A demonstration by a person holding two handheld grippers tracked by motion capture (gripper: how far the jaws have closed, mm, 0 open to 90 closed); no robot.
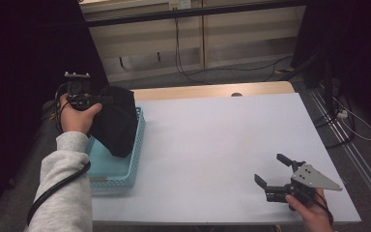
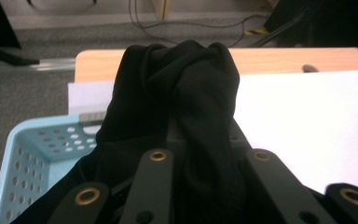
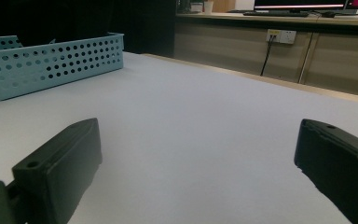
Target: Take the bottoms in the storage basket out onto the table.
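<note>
**Black cloth lifted over the basket at the table's left edge**

The table (image 1: 222,145), white-topped with a wooden strip along its far edge, carries a light blue perforated basket (image 1: 125,169) at its left edge, toward the near corner. Over that basket hangs the black cloth (image 1: 118,121), a dark bundle whose lower end dips inside the basket walls while its upper part is bunched at the left hand-held gripper (image 1: 84,96). In the left gripper view the fabric (image 2: 182,93) is gathered into a twisted knot between the jaws, which are clamped on it.

The cloth looks soft and limp: it drapes, folds on itself and has no stiffness of its own, so it should be light and not fragile, but it will sag and swing from wherever it is pinched. A pinch on a thick gathered fold, as here, should hold better than a single thin edge, which could slip out. Whether the lower end touches the basket floor is hard to say, since the fabric is very dark against the shadow.

The right hand-held gripper (image 1: 280,176) rests near the table's near right corner, well apart from the basket, its jaws spread wide with nothing between them; bare table (image 3: 191,140) lies ahead of it.
</note>
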